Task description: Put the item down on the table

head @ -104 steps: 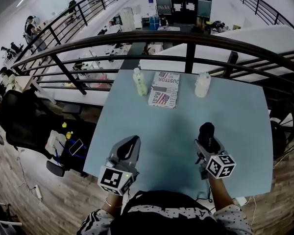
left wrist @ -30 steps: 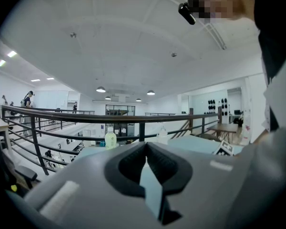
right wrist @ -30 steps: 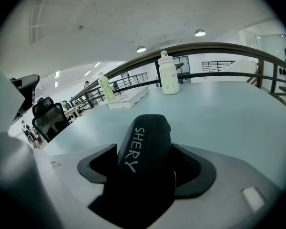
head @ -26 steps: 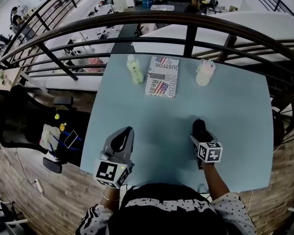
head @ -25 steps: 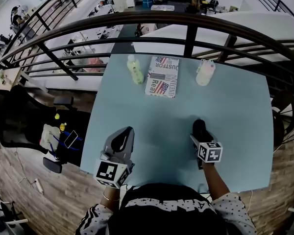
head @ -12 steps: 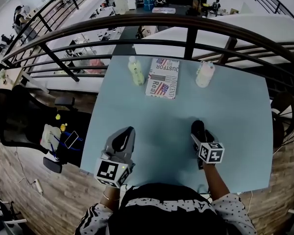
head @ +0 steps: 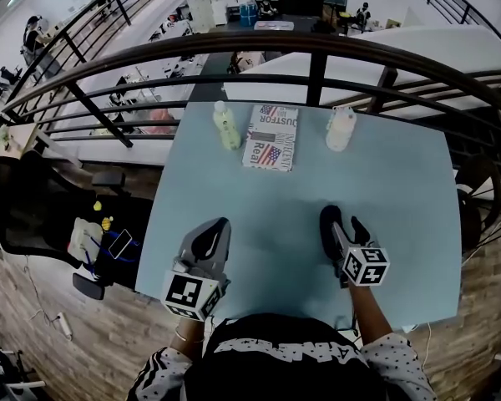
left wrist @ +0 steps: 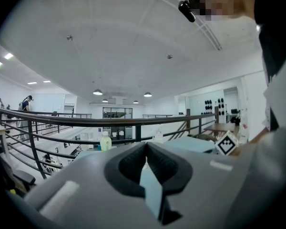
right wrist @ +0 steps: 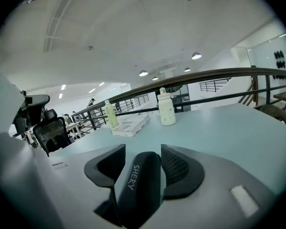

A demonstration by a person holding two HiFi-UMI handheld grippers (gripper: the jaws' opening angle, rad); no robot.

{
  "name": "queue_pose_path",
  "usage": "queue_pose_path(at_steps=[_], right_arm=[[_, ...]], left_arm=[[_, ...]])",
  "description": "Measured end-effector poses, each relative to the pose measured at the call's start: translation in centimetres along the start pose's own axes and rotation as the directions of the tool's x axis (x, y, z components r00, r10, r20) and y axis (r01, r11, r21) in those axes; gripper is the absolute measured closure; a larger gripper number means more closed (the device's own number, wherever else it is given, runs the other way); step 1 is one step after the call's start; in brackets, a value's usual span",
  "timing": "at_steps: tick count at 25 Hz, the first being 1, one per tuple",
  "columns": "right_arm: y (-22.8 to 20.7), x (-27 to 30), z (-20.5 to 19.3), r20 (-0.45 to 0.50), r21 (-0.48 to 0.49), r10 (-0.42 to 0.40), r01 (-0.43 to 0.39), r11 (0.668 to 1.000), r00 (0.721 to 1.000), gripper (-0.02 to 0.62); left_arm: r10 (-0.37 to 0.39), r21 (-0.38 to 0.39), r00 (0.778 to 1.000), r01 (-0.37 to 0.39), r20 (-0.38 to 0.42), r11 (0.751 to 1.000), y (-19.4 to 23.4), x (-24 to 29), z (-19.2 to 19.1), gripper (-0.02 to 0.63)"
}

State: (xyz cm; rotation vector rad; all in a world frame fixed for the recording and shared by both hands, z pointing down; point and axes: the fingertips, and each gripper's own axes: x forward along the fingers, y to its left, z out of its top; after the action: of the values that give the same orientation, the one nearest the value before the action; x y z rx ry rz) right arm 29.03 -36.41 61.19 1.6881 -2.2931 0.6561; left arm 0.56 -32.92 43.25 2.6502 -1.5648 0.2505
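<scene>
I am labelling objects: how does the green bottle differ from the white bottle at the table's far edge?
The green bottle is pale yellow-green; the white bottle is creamy white. The green bottle looks slimmer, the white bottle stouter. In the head view the green bottle stands left of the printed box, the white bottle right of it. Both stand upright.

On the table, a box lies between a left bottle and a right bottle.
</scene>
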Motion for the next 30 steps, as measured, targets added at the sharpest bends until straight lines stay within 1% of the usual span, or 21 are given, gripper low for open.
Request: queue_pose_path(at_steps=[1, 3, 7, 10, 12, 13, 19, 25, 27, 30], right_arm=[[0.1, -0.3, 0.5, 0.02, 0.003, 0.005, -0.005, 1.0, 1.0, 0.369], [0.3, -1.0, 1.4, 0.067, 0.026, 0.021, -0.022, 0.999, 0.998, 0.429], [0.9, -2.9, 3.2, 0.152, 0.07, 0.04, -0.051, 0.996, 0.988, 0.482], [1.3, -4.5, 4.8, 0.214, 0.09, 0.048, -0.068, 0.994, 0.976, 0.53], [1.7, -5.6, 5.9, 0.257, 0.099, 0.067, -0.095, 0.99, 0.964, 0.585], [1.9, -6.1, 6.4, 0.275, 0.1, 0.081, -0.112, 0.989, 0.958, 0.597], [3.5, -9.2, 8.8, 0.336, 0.053, 0.147, -0.174, 0.983, 0.93, 0.597], [5.0, -12.0, 10.7, 0.404, 0.04, 0.199, -0.235, 0.971, 0.893, 0.597], [5.2, -12.5, 10.9, 0.409, 0.031, 0.205, -0.239, 0.971, 0.889, 0.597], [5.4, -13.0, 10.5, 0.397, 0.011, 0.215, -0.239, 0.971, 0.892, 0.597]], left_arm=[[-0.002, 0.001, 1.0, 0.002, 0.002, 1.0, -0.2, 0.0, 0.0, 0.606], [-0.006, 0.006, 1.0, 0.006, 0.004, 1.0, -0.5, -0.1, 0.1, 0.606], [-0.013, 0.015, 1.0, 0.013, 0.006, 1.0, -1.3, -0.5, 0.3, 0.606], [-0.015, 0.019, 1.0, 0.015, 0.005, 1.0, -1.8, -0.9, 0.4, 0.606], [-0.015, 0.021, 1.0, 0.015, 0.007, 1.0, -2.1, -1.2, 0.4, 0.606], [-0.015, 0.021, 1.0, 0.015, 0.006, 1.0, -2.3, -1.3, 0.3, 0.606], [-0.023, 0.021, 1.0, 0.023, 0.007, 1.0, -3.6, -1.9, 0.1, 0.606], [-0.033, 0.029, 0.999, 0.032, 0.022, 0.999, -4.6, -2.4, 0.2, 0.606], [-0.037, 0.031, 0.999, 0.036, 0.03, 0.999, -5.0, -2.5, 0.3, 0.606], [-0.039, 0.029, 0.999, 0.038, 0.031, 0.999, -5.5, -2.7, 0.2, 0.606]])
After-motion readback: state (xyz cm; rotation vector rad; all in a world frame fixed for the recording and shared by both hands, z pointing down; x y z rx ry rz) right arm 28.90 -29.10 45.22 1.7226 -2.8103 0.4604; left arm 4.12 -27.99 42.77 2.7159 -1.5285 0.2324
